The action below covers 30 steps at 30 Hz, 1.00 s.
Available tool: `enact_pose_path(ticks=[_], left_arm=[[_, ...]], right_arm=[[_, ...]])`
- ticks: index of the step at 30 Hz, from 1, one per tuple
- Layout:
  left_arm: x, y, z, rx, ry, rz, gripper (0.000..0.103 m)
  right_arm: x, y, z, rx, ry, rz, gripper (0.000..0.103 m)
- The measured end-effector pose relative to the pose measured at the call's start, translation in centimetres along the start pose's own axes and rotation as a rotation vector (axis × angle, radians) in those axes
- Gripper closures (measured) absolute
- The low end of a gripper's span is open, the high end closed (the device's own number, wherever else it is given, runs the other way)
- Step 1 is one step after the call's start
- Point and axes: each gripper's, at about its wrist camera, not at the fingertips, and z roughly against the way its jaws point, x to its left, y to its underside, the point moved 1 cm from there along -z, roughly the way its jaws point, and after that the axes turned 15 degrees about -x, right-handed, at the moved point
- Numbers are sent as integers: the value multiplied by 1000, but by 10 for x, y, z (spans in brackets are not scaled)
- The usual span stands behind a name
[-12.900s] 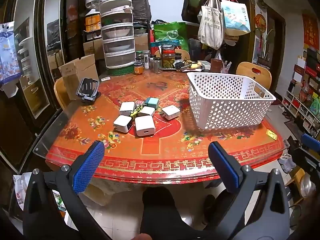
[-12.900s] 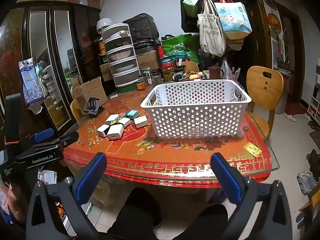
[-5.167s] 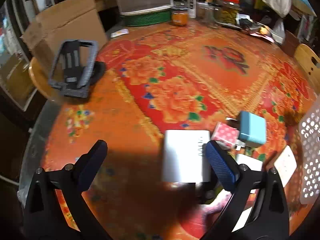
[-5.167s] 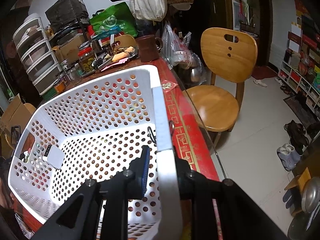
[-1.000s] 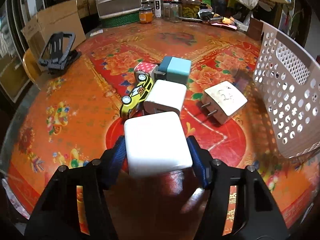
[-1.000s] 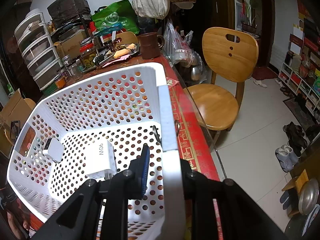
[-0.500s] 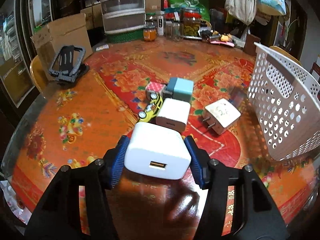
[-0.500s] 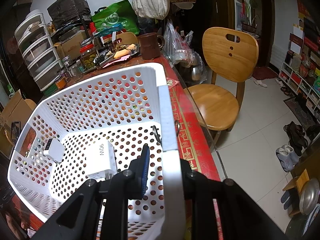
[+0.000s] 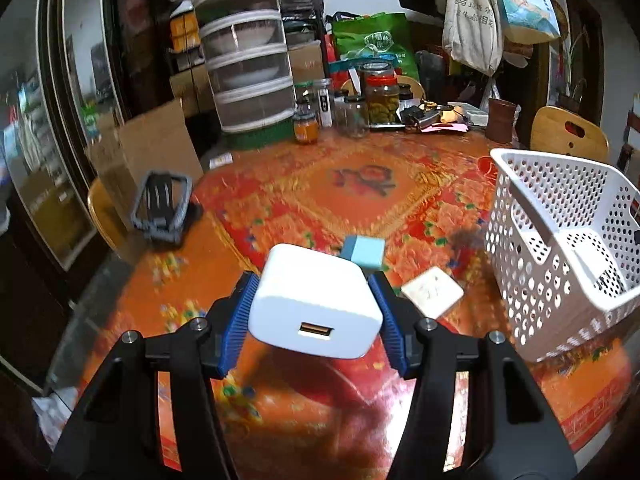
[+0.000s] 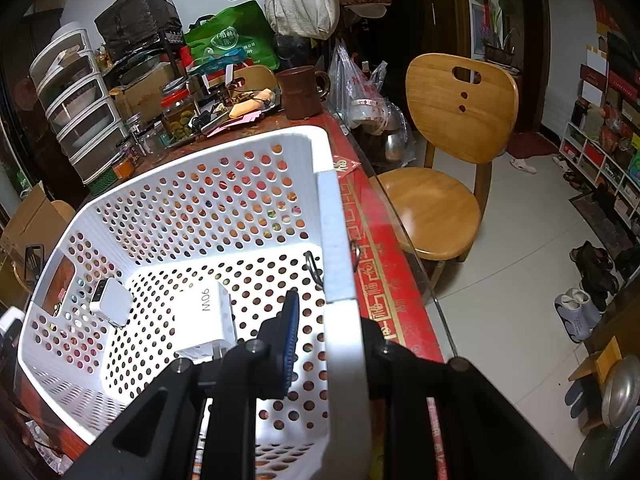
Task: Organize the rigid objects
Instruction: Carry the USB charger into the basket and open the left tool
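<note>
My left gripper [image 9: 314, 314] is shut on a white USB charger [image 9: 316, 300] and holds it above the red table, left of the white perforated basket [image 9: 560, 264]. A teal charger [image 9: 365, 251] and another white charger [image 9: 431, 292] lie on the table beyond it. My right gripper [image 10: 332, 336] is shut on the basket's near wall [image 10: 340, 264]. Inside the basket lie a large white charger marked 90W [image 10: 204, 322] and a small white charger [image 10: 112, 302].
A grey phone stand [image 9: 162, 210] and a cardboard box [image 9: 152, 152] sit at the table's left. Jars [image 9: 380, 94] and a stacked drawer unit [image 9: 248, 80] crowd the back edge. A wooden chair [image 10: 444, 164] stands right of the table.
My left gripper has lifted the white charger off the table and raised it higher. The right gripper still holds the basket wall, unmoved.
</note>
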Motion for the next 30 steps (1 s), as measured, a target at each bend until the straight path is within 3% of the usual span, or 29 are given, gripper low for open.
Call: enact_pose_path(ticks=[9,13,23,30], left_arm=[[-28,-49,-2,-69,-52,-133,49],[-42,-64,-5,-78,-42,-166,49],[-127,-94,8,-110,80,-247,48],[-212,-82,-1,-51,176,-381,48]], right_arm=[[0,0,0,0,0,0,83],[0,0,0,0,1,-1,83],[0,0,0,0,0,-2,83],[0,2,-1,1,1,-4,83]])
